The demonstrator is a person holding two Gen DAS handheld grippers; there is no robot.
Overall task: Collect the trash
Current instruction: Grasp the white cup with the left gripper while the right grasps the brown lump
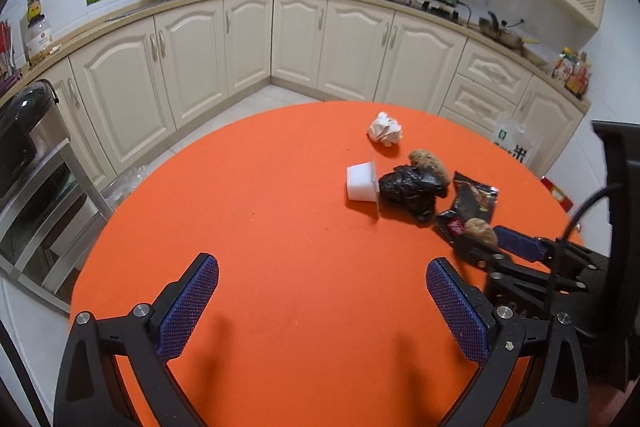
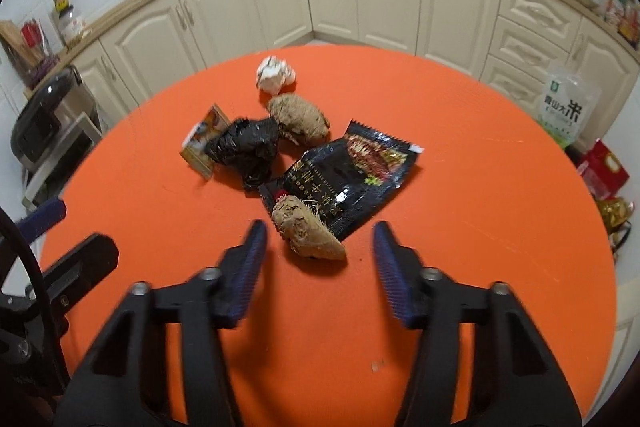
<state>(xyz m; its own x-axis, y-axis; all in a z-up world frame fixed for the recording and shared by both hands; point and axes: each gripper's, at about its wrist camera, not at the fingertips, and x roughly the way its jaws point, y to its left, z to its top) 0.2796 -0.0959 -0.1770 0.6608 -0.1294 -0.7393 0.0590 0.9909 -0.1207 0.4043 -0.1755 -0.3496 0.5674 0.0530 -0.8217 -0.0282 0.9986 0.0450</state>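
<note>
- Setting: a round orange table [image 1: 260,227] carries a small cluster of trash on its far right part; cream kitchen cabinets [image 1: 192,67] curve behind it.
- Nearest piece: a brown fibrous lump [image 2: 306,229] lies on the near corner of a black snack wrapper [image 2: 352,179]. Its long axis runs diagonally, blunt end toward the far left, tapered end toward the near right.
- Wrapper: flat, long axis from near left to far right, serrated edge at the far end.
- Farther pieces: a crumpled black bag [image 2: 248,151], a second brown lump [image 2: 300,119] touching it, a white paper ball [image 2: 275,75] beyond, and a small tub [image 1: 362,183] on its side against the bag.
- Right gripper [image 2: 318,259]: jaws apart, pads touching nothing; the nearest lump lies just ahead of the fingertips, partly between them.
- Left gripper [image 1: 322,291]: jaws spread wide over bare cloth, holding nothing, well apart from the cluster.
- View differences: the left wrist view shows the tub's white body; the right wrist view shows only its printed lid. The left wrist view also shows the right gripper from the side, beside the lump.
- Open room: wide bare cloth lies left of and before the cluster; the table edge is near on the right.
</note>
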